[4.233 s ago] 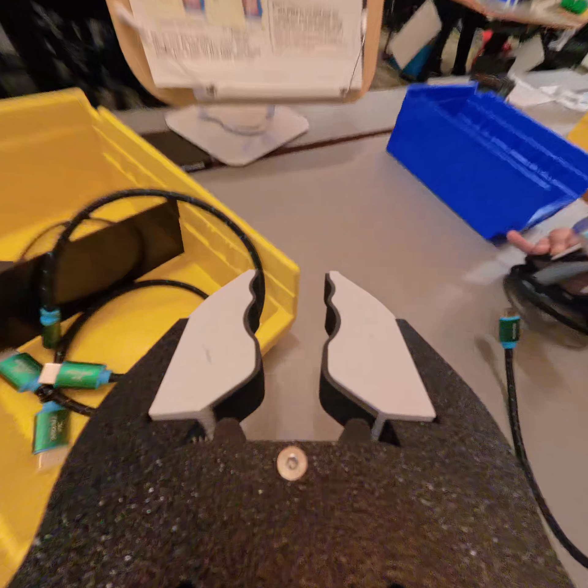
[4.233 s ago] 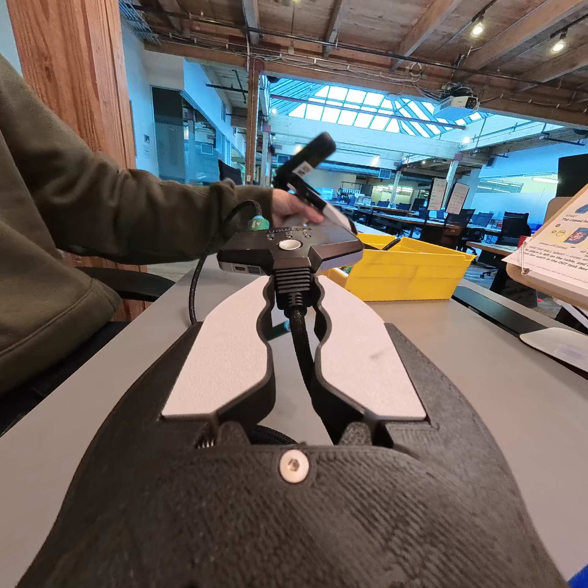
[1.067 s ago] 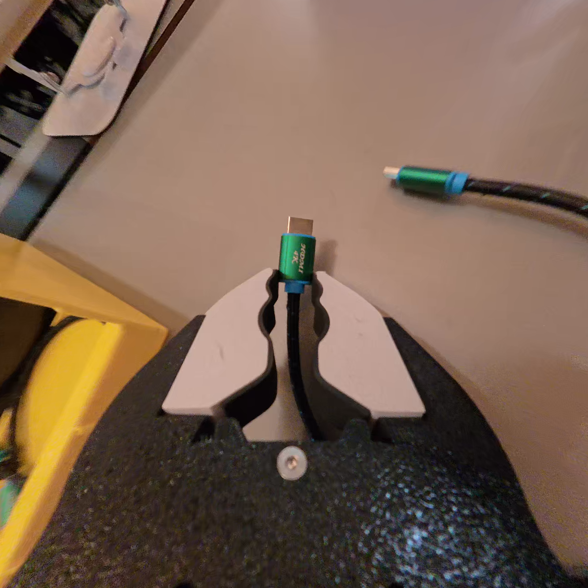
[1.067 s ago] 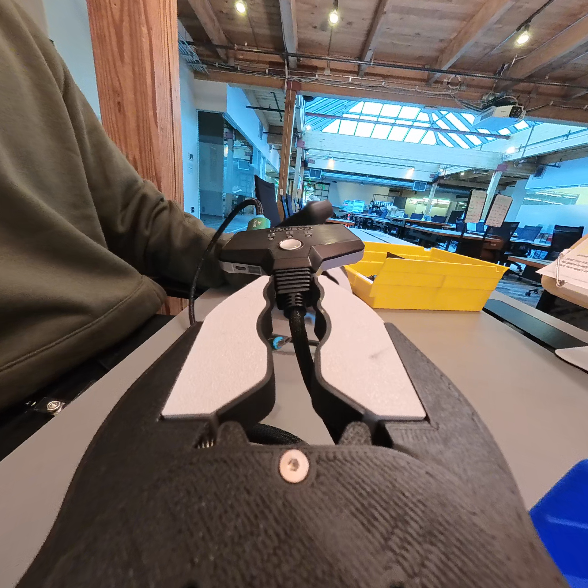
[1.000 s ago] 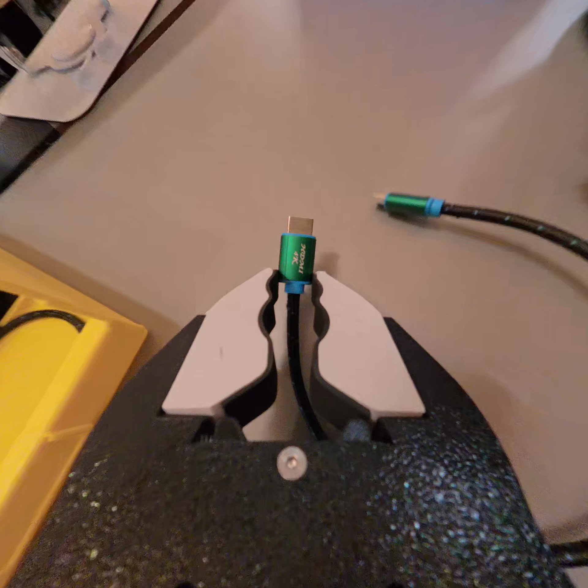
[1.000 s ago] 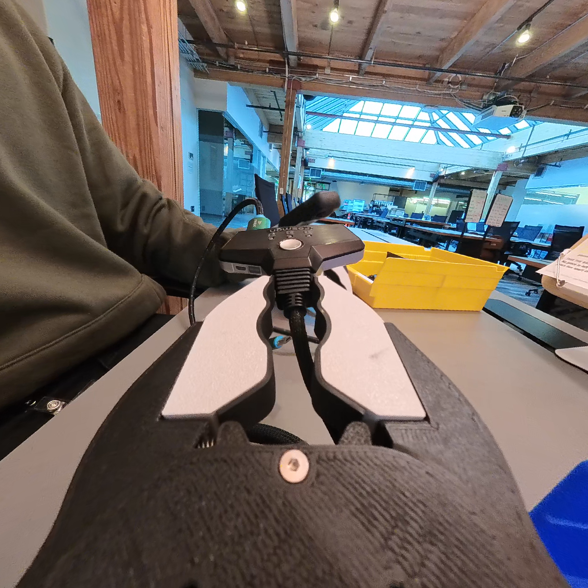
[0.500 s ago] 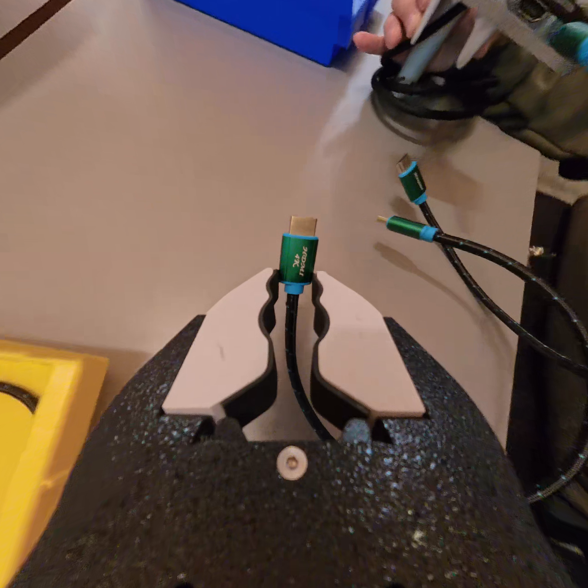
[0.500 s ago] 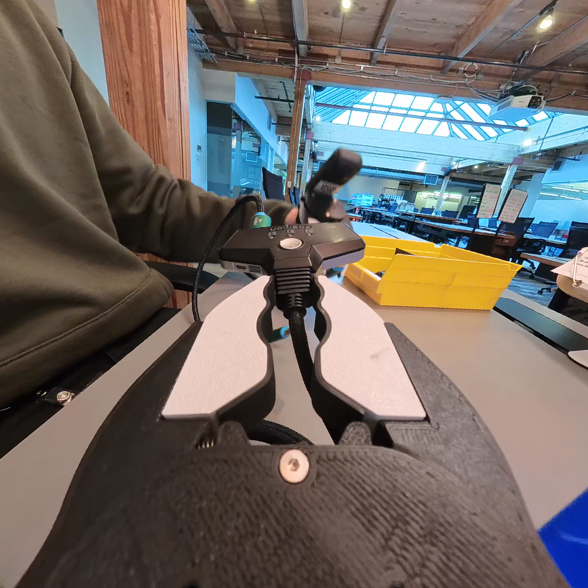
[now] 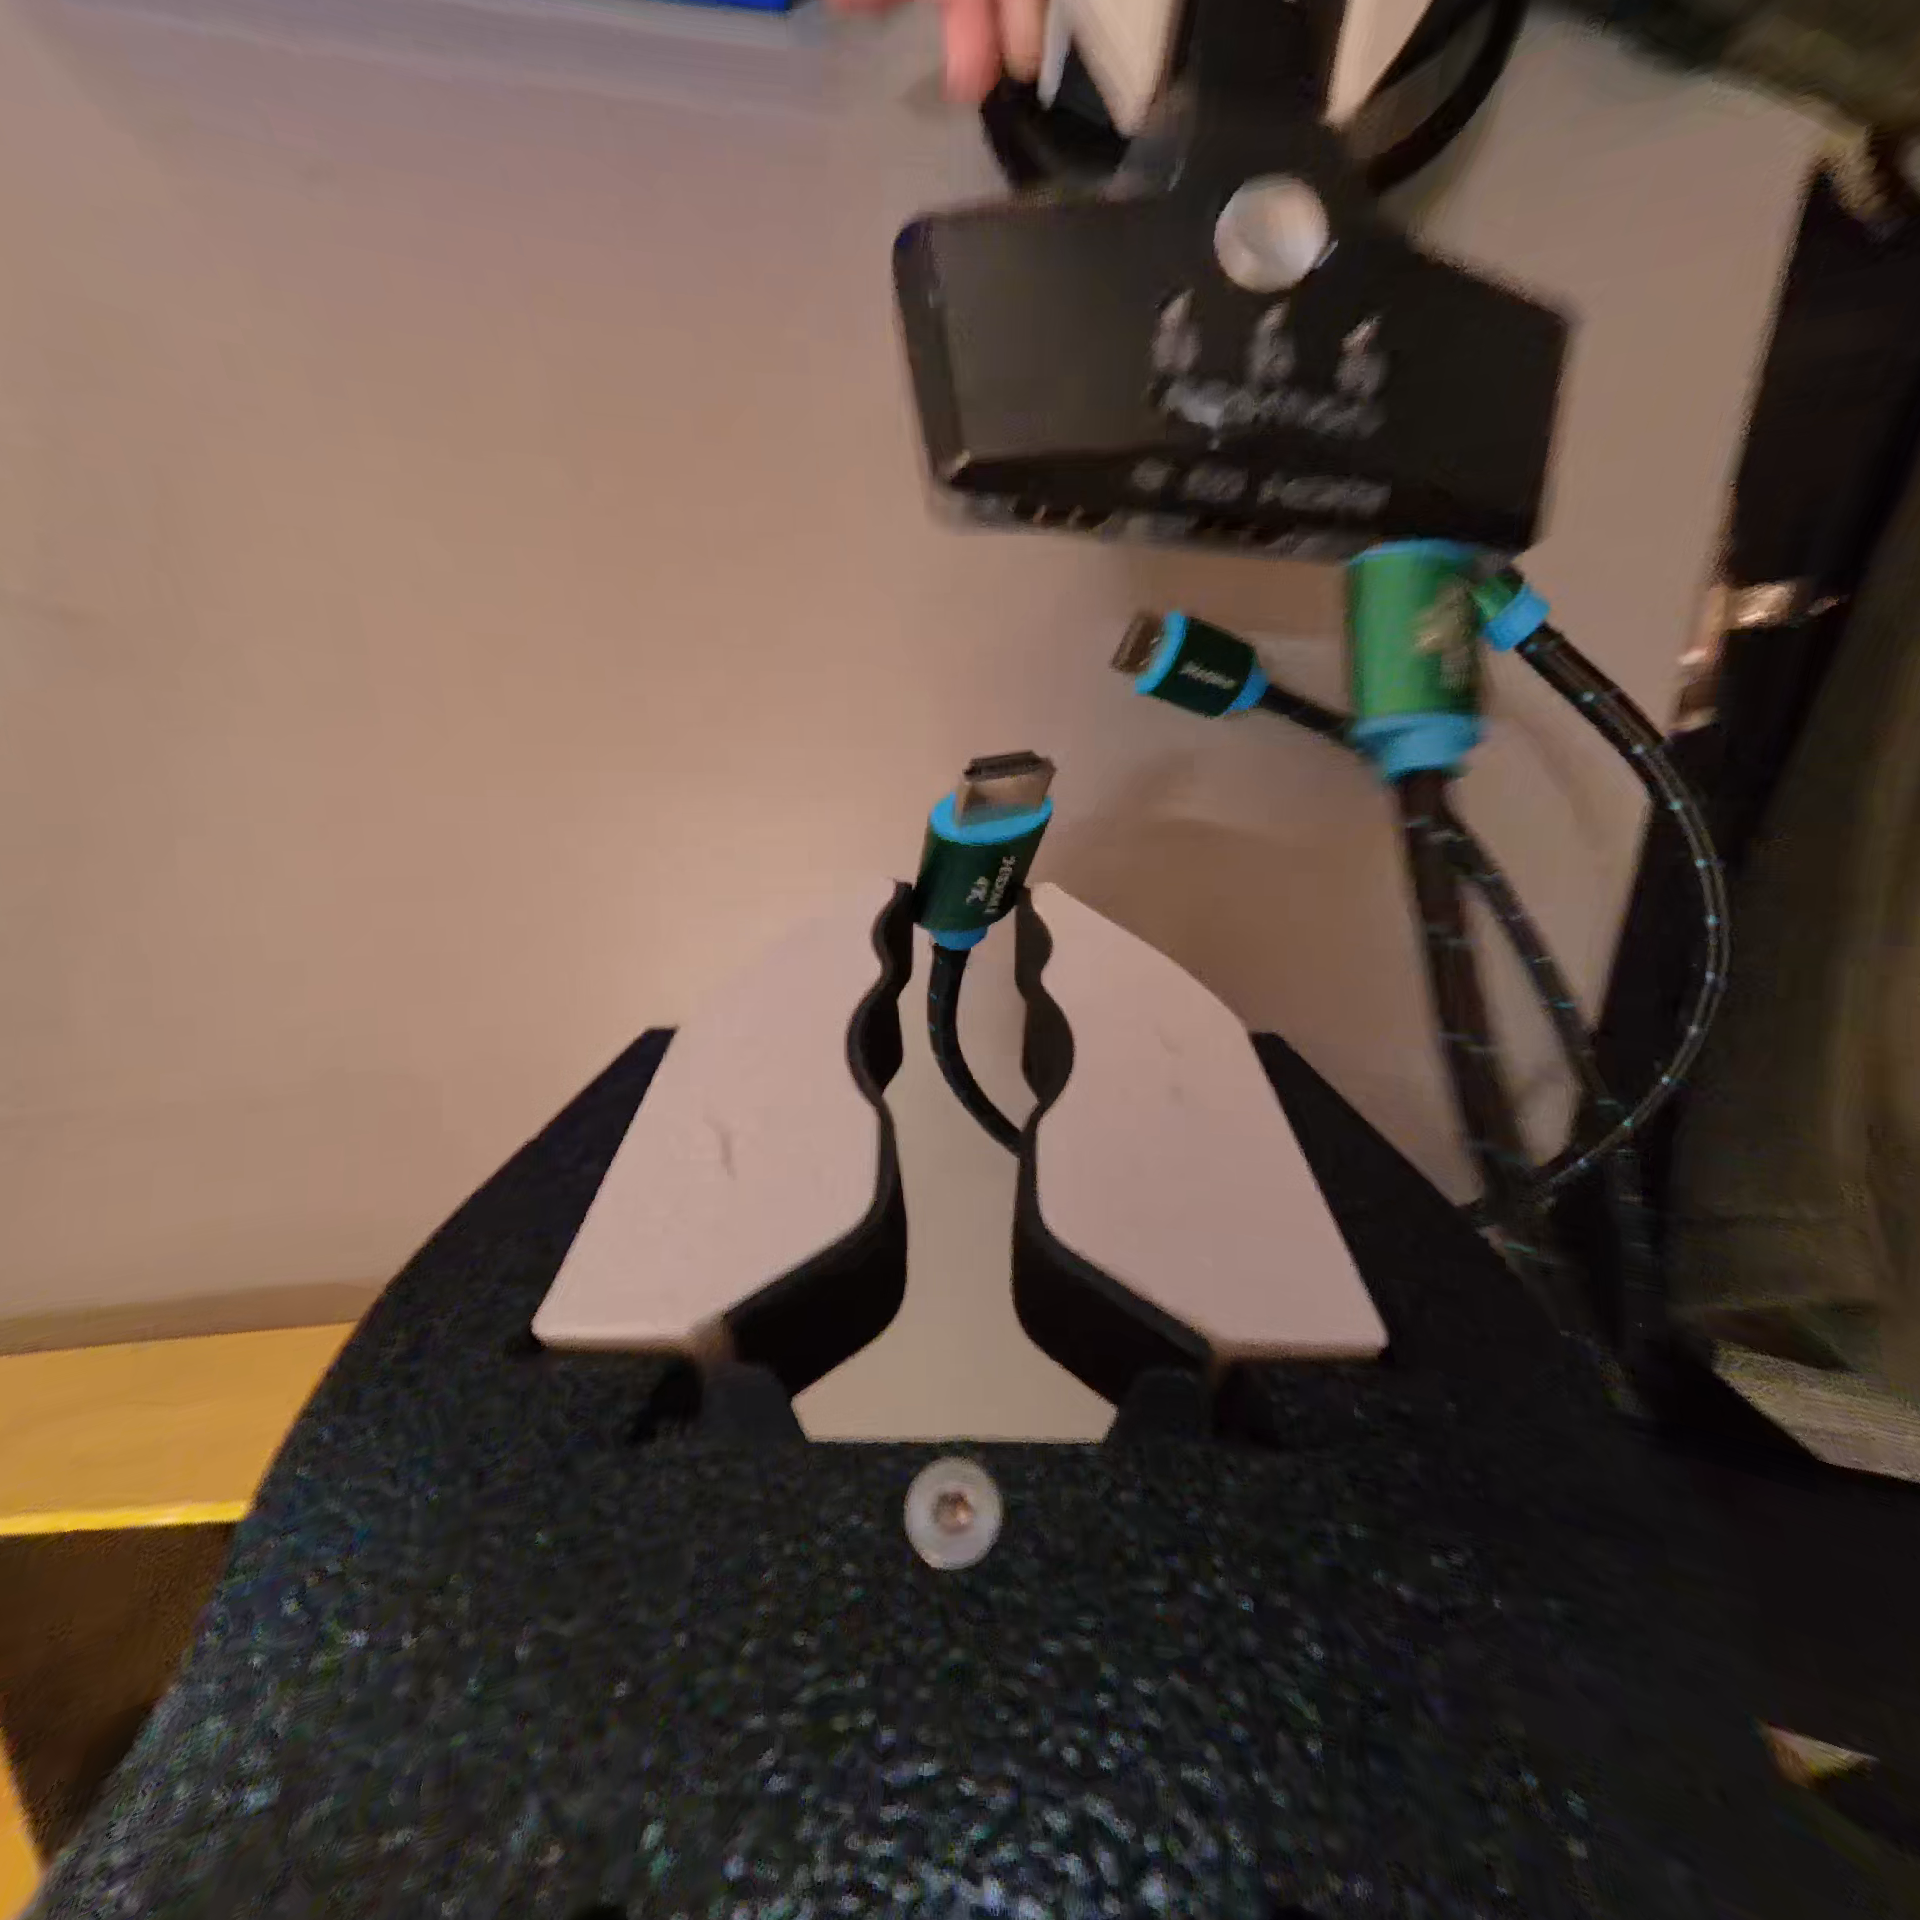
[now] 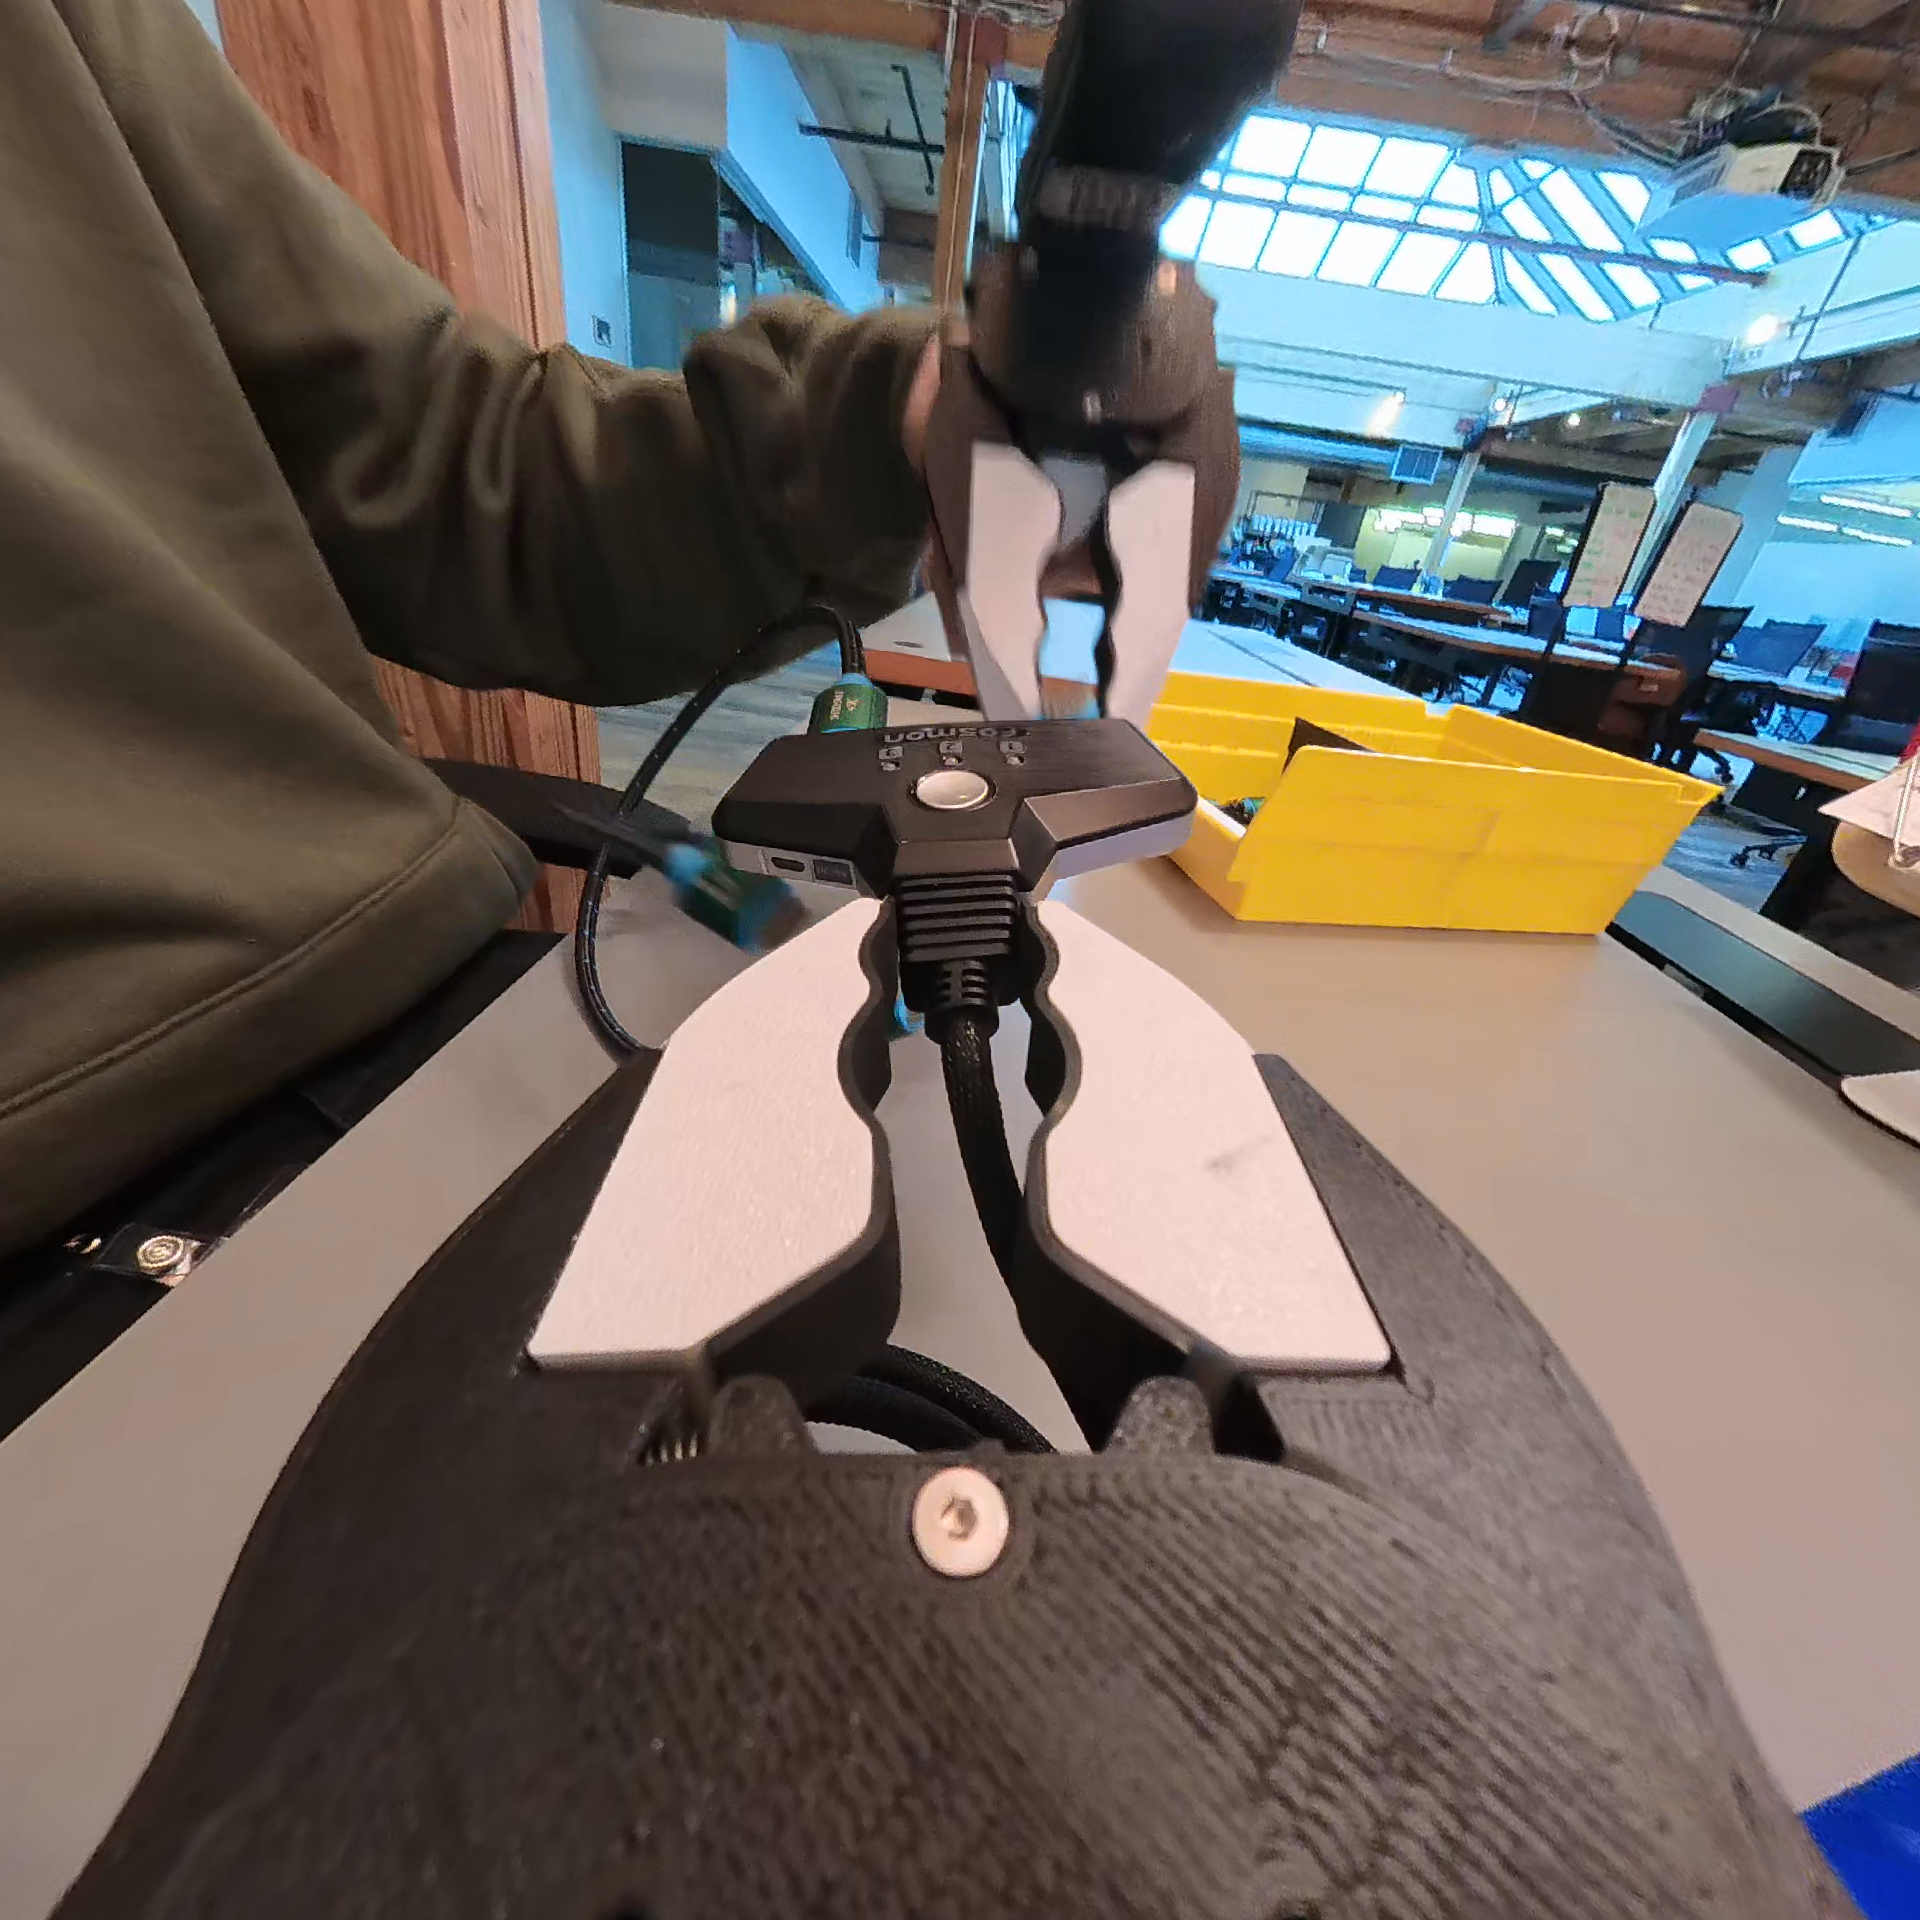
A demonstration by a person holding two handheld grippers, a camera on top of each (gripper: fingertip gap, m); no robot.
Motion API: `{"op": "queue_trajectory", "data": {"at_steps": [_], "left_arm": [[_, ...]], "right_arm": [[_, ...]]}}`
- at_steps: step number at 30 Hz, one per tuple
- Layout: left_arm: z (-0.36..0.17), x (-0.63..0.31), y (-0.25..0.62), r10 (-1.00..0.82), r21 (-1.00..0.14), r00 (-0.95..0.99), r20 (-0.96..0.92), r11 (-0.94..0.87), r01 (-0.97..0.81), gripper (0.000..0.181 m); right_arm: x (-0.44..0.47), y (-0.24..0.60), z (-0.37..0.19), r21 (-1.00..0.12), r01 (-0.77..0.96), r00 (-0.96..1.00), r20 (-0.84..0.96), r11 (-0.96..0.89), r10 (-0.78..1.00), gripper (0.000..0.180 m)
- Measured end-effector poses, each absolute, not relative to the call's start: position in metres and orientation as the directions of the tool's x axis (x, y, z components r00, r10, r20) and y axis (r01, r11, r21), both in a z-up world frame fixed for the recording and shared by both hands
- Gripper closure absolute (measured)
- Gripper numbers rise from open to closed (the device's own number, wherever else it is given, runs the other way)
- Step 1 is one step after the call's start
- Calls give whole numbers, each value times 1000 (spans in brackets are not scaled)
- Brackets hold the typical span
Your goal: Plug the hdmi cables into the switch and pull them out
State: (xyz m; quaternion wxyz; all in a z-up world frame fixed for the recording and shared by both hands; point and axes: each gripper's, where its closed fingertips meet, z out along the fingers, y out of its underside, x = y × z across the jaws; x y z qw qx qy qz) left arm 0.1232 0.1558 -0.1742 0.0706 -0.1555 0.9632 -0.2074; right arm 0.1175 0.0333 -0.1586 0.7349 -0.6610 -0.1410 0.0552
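My left gripper point(image 9: 966, 899) is shut on a green HDMI plug point(image 9: 982, 857) with blue rings, which tilts a little to the right with its metal tip forward. The black switch point(image 9: 1226, 384) hangs just ahead and to the right. It is held by my right gripper point(image 10: 956, 935), which is shut on the ribbed neck of the switch point(image 10: 956, 805). One green plug point(image 9: 1413, 665) sits in the switch's right port, also in the right wrist view point(image 10: 847, 707). A loose plug point(image 9: 1195, 665) lies on the table. The left gripper point(image 10: 1070, 696) hovers over the switch's far edge.
A yellow bin point(image 10: 1434, 831) stands on the grey table point(image 10: 1507, 1091) behind the switch; its corner shows in the left wrist view point(image 9: 125, 1423). A blue bin corner point(image 10: 1870, 1849) is at the lower right. The person's green sleeve point(image 10: 520, 499) and black braided cables point(image 9: 1558, 1039) are close by.
My left gripper has swung with its plug to the switch, which now fills the view ahead. The plug has tilted right in the jaws. The right gripper keeps the switch held.
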Motion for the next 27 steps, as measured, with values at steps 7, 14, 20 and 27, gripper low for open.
{"op": "queue_trajectory", "data": {"at_steps": [7, 14, 20, 27], "left_arm": [[-249, 148, 178, -444, -526, -886, -134, 790, -316, 163], [-268, 159, 186, -461, -603, -814, -353, 778, -179, 146], [-264, 163, 182, -411, -534, -732, -544, 842, -75, 143], [-262, 165, 176, -380, -492, -679, -628, 870, -31, 148]], "right_arm": [[115, 28, -155, -982, 99, 948, 142, 159, 284, 158], [115, 29, -156, -984, 99, 946, 140, 152, 293, 158], [115, 29, -156, -984, 95, 946, 135, 149, 294, 158], [115, 29, -156, -984, 95, 946, 137, 150, 295, 158]]}}
